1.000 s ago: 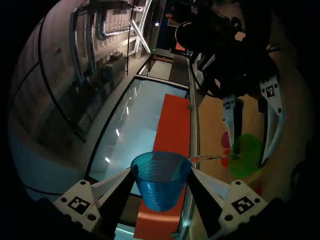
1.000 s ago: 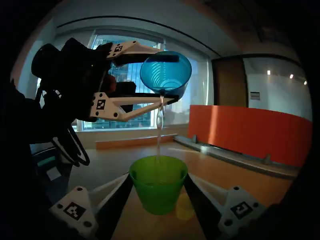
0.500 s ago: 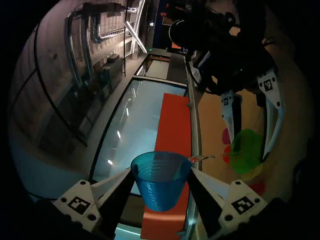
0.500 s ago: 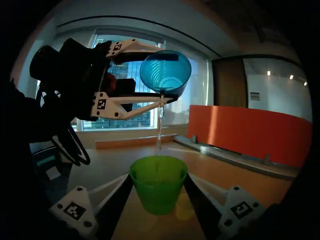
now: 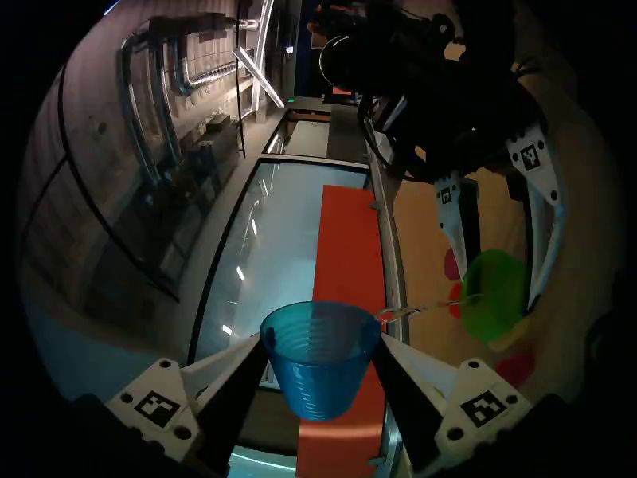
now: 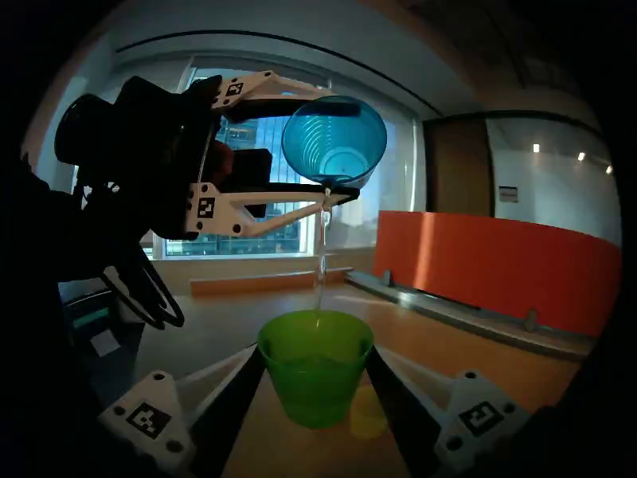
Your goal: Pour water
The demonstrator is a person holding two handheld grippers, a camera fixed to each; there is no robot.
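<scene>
In the right gripper view we see, at upper left, the left claw (image 6: pixel 350 147) clenched on a translucent blue plastic cup (image 6: pixel 334 142), one finger above its wall and one below. The cup lies tipped well past level, its long axis near horizontal and its open mouth turned toward us. From its lowest lip a thin stream of water (image 6: pixel 321 255) drops straight down. Directly beneath, at centre, the right claw (image 6: pixel 315 357) grips a translucent green plastic cup (image 6: pixel 316 390) on both sides and holds it upright, mouth up. The stream enters close to the middle of that mouth. We judge the green cup partly filled. We cannot tell whether its base rests on the pale wooden worktop (image 6: pixel 446 350) or hangs just above it. A long orange partition (image 6: pixel 494 263) closes the scene at right.

In the left gripper view the blue cup sits between that claw's own fingers, and the green cup lies off to the right, its rim in line with the thread of water.

In our judgement, everything turns on that vertical line: blue lip above, green mouth below. The left claw alone sets the tilt, and so the flow. The right claw need only keep its cup upright under the lip.
</scene>
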